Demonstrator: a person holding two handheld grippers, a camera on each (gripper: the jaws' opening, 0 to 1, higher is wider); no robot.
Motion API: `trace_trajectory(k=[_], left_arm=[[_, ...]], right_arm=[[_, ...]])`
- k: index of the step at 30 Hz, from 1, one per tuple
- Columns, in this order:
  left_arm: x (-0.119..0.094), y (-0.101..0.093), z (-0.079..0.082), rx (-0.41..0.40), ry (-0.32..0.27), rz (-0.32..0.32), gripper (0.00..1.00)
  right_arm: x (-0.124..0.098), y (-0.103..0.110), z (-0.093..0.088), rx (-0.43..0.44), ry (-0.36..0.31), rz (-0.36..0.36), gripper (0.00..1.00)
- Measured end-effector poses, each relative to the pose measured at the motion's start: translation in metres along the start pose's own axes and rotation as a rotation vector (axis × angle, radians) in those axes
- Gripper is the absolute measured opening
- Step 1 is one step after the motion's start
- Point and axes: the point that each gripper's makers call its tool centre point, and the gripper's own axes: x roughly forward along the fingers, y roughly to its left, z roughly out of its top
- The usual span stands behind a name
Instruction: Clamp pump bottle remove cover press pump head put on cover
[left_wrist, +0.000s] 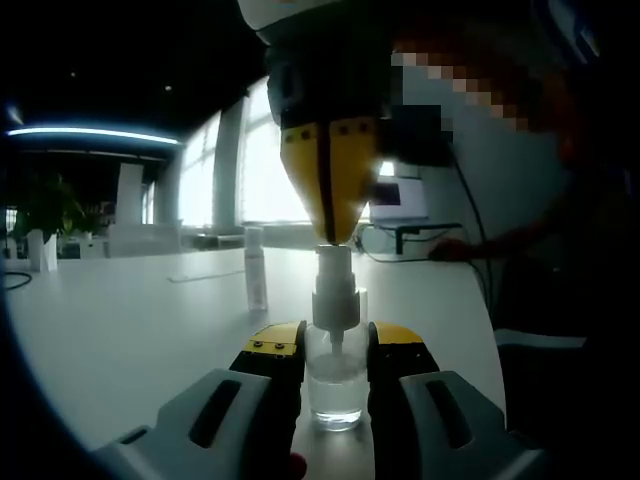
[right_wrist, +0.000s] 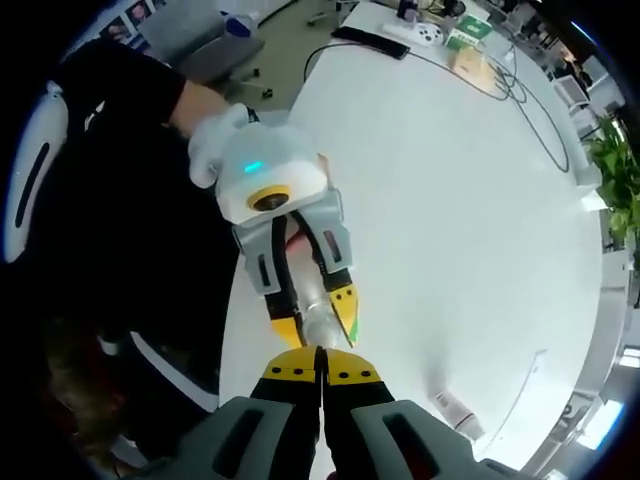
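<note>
The left gripper (left_wrist: 335, 365) clamps the clear pump bottle (left_wrist: 335, 385) upright near the desk's (left_wrist: 120, 310) front edge while the right gripper (right_wrist: 322, 372), jaws closed, bears on the pump head (left_wrist: 333, 268); next, lift off and refit the cover (left_wrist: 256, 268)

bare table (left_wrist: 130, 320) left, cap (left_wrist: 256, 268) behind bottle (left_wrist: 335, 385)

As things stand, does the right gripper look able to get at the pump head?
Probably yes: the right gripper is shut and sits tip-down right on the pump head, nothing between them, while the left gripper holds the pump bottle upright.
</note>
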Motion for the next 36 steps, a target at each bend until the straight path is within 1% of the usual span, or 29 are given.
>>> trace_trajectory(k=[2, 7, 8, 10, 12, 15, 17, 19, 21, 22, 23, 24, 26, 28, 31, 33, 36], left_arm=[[0.000, 0.000, 0.000, 0.002, 0.000, -0.001, 0.15], [0.000, 0.000, 0.000, 0.003, 0.000, 0.000, 0.15], [0.000, -0.001, 0.000, -0.001, 0.000, -0.002, 0.15], [0.001, 0.000, -0.001, -0.002, 0.001, 0.001, 0.15], [0.000, 0.001, -0.001, 0.000, 0.001, 0.001, 0.15], [0.000, -0.001, 0.000, 0.002, 0.001, 0.002, 0.15], [0.000, -0.001, 0.000, 0.003, 0.001, 0.001, 0.15], [0.000, -0.001, 0.000, 0.004, 0.001, -0.001, 0.15], [0.000, -0.001, 0.000, 0.005, 0.001, -0.001, 0.15], [0.000, -0.001, 0.000, 0.005, 0.001, -0.001, 0.15], [0.000, -0.001, 0.000, 0.005, 0.001, -0.001, 0.15], [0.000, 0.000, 0.000, 0.005, 0.001, -0.001, 0.15], [0.000, -0.001, 0.000, 0.005, 0.001, -0.001, 0.15], [0.000, -0.001, 0.000, 0.005, 0.001, -0.001, 0.15], [0.000, 0.000, -0.001, 0.006, 0.001, 0.000, 0.15], [0.000, 0.001, -0.001, 0.005, 0.001, 0.000, 0.15], [0.000, 0.000, -0.001, 0.005, 0.002, 0.000, 0.15]], right_arm=[[0.000, 0.000, 0.000, -0.023, -0.005, -0.002, 0.00], [-0.001, 0.001, 0.000, -0.042, -0.032, 0.000, 0.00], [-0.002, 0.003, 0.001, -0.036, -0.046, 0.008, 0.02], [-0.004, 0.008, 0.002, -0.026, -0.077, 0.031, 0.10], [-0.005, 0.010, 0.000, -0.037, -0.098, 0.036, 0.10], [-0.008, 0.007, -0.002, -0.026, -0.121, 0.014, 0.10], [-0.012, 0.005, -0.001, -0.012, -0.157, -0.003, 0.10], [-0.016, 0.000, 0.003, 0.005, -0.210, -0.031, 0.10], [-0.019, -0.005, 0.004, -0.007, -0.255, -0.060, 0.10], [-0.021, -0.007, 0.005, -0.009, -0.286, -0.076, 0.10], [-0.022, -0.007, 0.006, 0.005, -0.310, -0.080, 0.10], [-0.023, -0.006, 0.007, 0.024, -0.350, -0.081, 0.10], [-0.024, -0.006, 0.008, 0.032, -0.386, -0.084, 0.12], [-0.025, -0.009, 0.007, 0.031, -0.413, -0.104, 0.12], [-0.028, -0.015, 0.007, 0.062, -0.477, -0.130, 0.13], [-0.029, -0.016, 0.006, 0.072, -0.496, -0.139, 0.13], [-0.032, -0.019, 0.006, 0.085, -0.537, -0.173, 0.13]])
